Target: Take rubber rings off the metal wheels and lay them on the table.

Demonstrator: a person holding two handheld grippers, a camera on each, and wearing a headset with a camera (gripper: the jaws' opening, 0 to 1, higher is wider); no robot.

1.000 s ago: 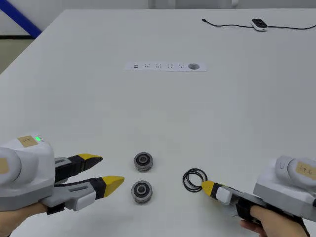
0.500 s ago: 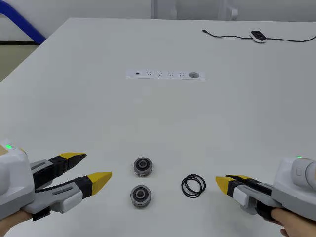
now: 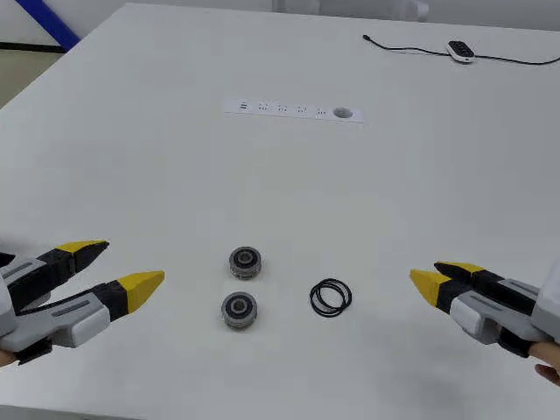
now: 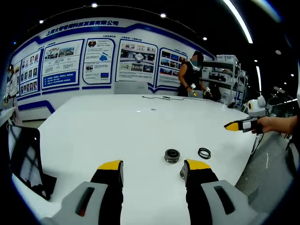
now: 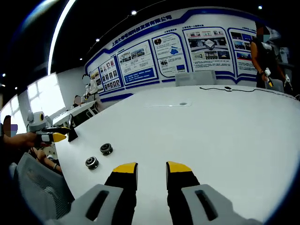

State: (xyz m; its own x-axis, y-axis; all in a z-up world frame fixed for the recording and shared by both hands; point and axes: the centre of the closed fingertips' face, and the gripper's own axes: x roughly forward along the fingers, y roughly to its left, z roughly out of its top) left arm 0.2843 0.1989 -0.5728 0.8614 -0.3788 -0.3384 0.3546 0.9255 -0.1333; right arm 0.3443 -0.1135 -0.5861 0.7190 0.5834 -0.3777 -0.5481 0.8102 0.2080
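1. Left gripper (image 3: 127, 262) hovers over the table (image 3: 175, 166), well to the left of the rubber rings (image 3: 330, 297). Its jaws are spread wide and hold nothing, and its yellow tips point toward the rings.
2. The right gripper (image 3: 429, 273) hovers on the opposite side of the rings. Its jaws are parted by a narrower gap and are also empty, with the tips aimed back at the rings.
3. The rings are two thin black loops lying flat on the table. They overlap each other and touch neither wheel.
4. Just left of the rings sit the near wheel (image 3: 239, 309) and the far wheel (image 3: 245, 261). One lies beyond the other, close but apart, and each lies flat with its bore facing up.
5. Whether a ring sits in either wheel's groove is too small to tell. With two loops off, the task looks finished or nearly so.
6. Both wheels lie between the left gripper and the rings, so the left gripper is nearer the wheels and the right is nearer the rings.
7. The wheels are round and have no long axis of their own. The line through the pair runs across the direction both grippers point.
8. If a wheel needs stripping, the right gripper would have to reach past the rings.
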